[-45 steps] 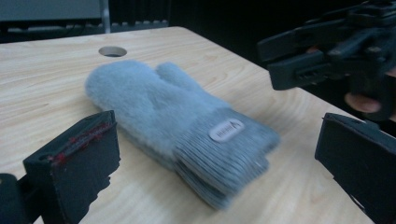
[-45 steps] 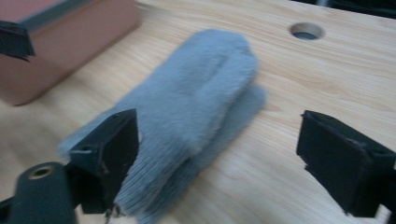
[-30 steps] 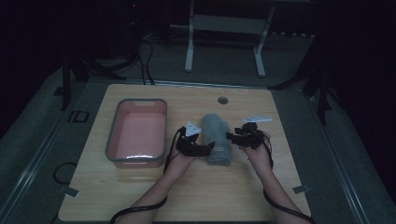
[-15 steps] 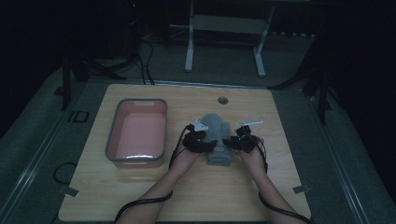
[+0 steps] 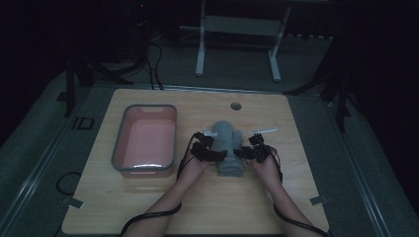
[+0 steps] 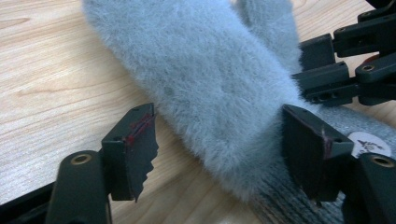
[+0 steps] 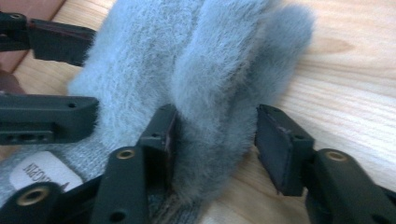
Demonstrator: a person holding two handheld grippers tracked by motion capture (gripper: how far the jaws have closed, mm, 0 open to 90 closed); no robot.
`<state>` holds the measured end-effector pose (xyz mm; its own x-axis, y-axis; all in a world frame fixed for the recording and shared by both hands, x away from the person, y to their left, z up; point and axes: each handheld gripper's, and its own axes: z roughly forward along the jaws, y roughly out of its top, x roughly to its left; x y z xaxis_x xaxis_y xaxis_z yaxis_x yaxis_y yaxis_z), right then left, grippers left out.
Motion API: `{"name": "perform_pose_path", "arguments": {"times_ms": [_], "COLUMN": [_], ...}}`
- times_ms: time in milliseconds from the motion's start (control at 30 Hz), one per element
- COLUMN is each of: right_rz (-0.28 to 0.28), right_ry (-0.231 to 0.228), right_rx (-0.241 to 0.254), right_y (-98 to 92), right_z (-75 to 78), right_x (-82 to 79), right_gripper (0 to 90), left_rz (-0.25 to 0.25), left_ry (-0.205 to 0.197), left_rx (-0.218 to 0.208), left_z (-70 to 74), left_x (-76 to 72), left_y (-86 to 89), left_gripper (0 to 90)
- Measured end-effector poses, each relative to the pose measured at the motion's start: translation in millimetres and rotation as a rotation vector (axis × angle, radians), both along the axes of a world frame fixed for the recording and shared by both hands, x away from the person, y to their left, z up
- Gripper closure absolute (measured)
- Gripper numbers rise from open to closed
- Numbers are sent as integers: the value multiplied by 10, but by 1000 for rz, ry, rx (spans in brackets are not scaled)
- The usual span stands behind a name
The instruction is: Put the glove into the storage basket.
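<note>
A grey fuzzy mitten [image 5: 229, 146] lies flat on the wooden table [image 5: 296, 148], just right of the pink tray [image 5: 146, 139], its knit cuff toward the person. The left gripper [image 5: 218, 154] comes at it from the left; its jaws have just been opening and stand apart astride the mitten's edge, one pad on bare wood, the other against the fur. The right gripper [image 5: 242, 152] straddles the mitten's thumb [image 7: 219, 93], one pad against the fur, the other standing clear
</note>
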<state>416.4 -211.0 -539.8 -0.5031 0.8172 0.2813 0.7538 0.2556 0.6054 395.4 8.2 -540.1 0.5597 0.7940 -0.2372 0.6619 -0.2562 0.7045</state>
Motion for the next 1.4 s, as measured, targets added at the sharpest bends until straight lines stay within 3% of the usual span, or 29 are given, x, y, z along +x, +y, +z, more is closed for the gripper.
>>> {"name": "perform_pose_path", "arguments": {"times_ms": [200,333,467,567,600,633,700,800,867,1033,1133,1400], "right_rz": [23,42,48,44,41,32,25,20,22,35,45,78], "right_ry": [11,8,1,-5,-12,-31,-50,-66,-64,-65,-72,-105], "right_rx": [15,18,14,12,6,-6,-5,29,50,62,88,134], "right_y": [10,31,47,57,63,77,75,39,18,11,3,58], "right_z": [-23,-35,-38,-34,-30,-20,-14,-13,1,86,163,423], "right_x": [13,3,-8,-18,-29,-58,-88,-115,-125,-160,-184,-263], "right_gripper": [560,650,715,758,775,793,806,813,816,820,820,821], "left_rz": [-27,-85,-119,-138,-159,-163,-159,-176,-195,-217,-233,-268], "left_ry": [45,77,62,42,-1,-2,9,1,-6,-8,-17,-49], "left_rx": [-35,-99,-133,-122,-79,-74,-99,-127,-120,-135,-148,-129], "left_z": [-69,-141,-163,-139,-101,-84,-80,-69,-36,70,159,466], "left_x": [65,109,109,91,59,53,53,50,37,17,-3,-59], "left_y": [4,6,-15,-48,-87,-94,-76,-38,-32,7,52,191], "left_gripper": [286,342,485,660,660,731,764,785,790,790,790,790]}}
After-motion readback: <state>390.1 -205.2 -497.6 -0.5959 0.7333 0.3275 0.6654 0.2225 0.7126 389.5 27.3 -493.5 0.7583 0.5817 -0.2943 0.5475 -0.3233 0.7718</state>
